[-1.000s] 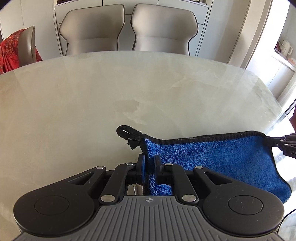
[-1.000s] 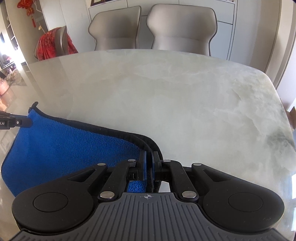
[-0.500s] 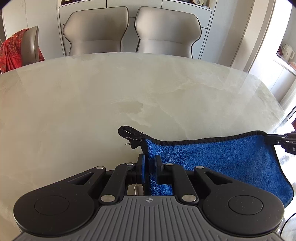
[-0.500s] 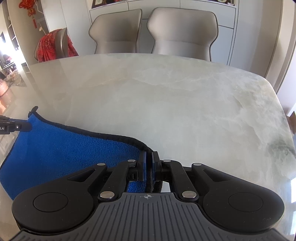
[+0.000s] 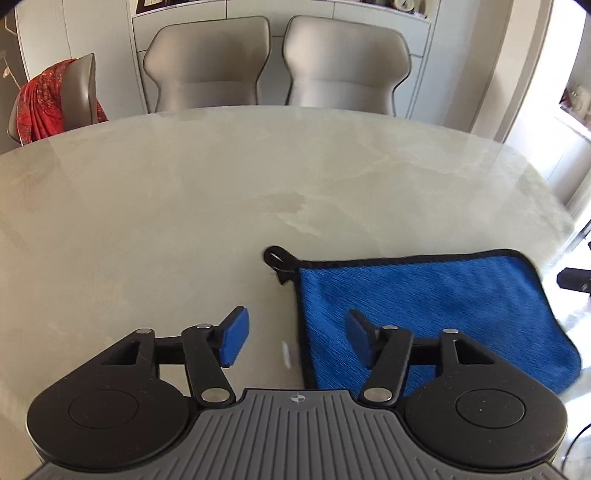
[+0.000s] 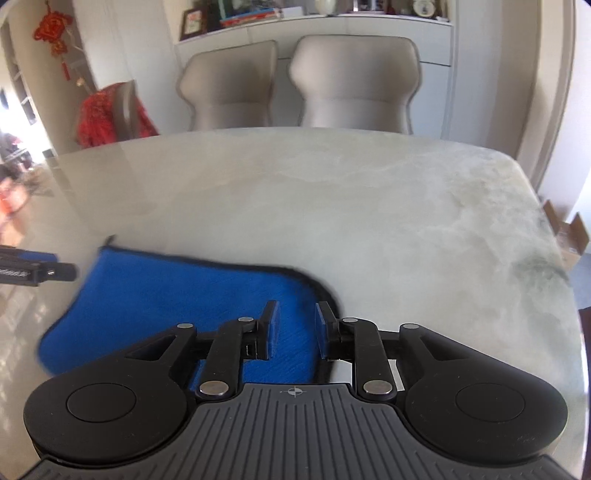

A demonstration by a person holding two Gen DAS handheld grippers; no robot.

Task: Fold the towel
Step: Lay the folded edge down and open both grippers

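Observation:
A blue towel (image 5: 424, 306) with black trim lies flat and folded on the marble table (image 5: 184, 206). Its black hanging loop (image 5: 275, 256) sticks out at the far left corner. My left gripper (image 5: 295, 334) is open and empty, raised over the towel's left edge. In the right wrist view the towel (image 6: 177, 295) lies at lower left. My right gripper (image 6: 295, 328) is open and empty above the towel's right end. The left gripper's tip (image 6: 44, 271) shows at the left edge of that view, and the right gripper's tip (image 5: 572, 278) at the right edge of the left view.
Two grey chairs (image 5: 277, 62) stand behind the table's far edge. A chair draped with red cloth (image 5: 51, 99) stands at the far left. A white cabinet (image 6: 314, 33) lines the back wall. A cardboard box (image 6: 569, 236) sits on the floor past the table's right edge.
Both grippers have opened and let go of the towel's corners, then lifted back. The towel now lies flat on the table.

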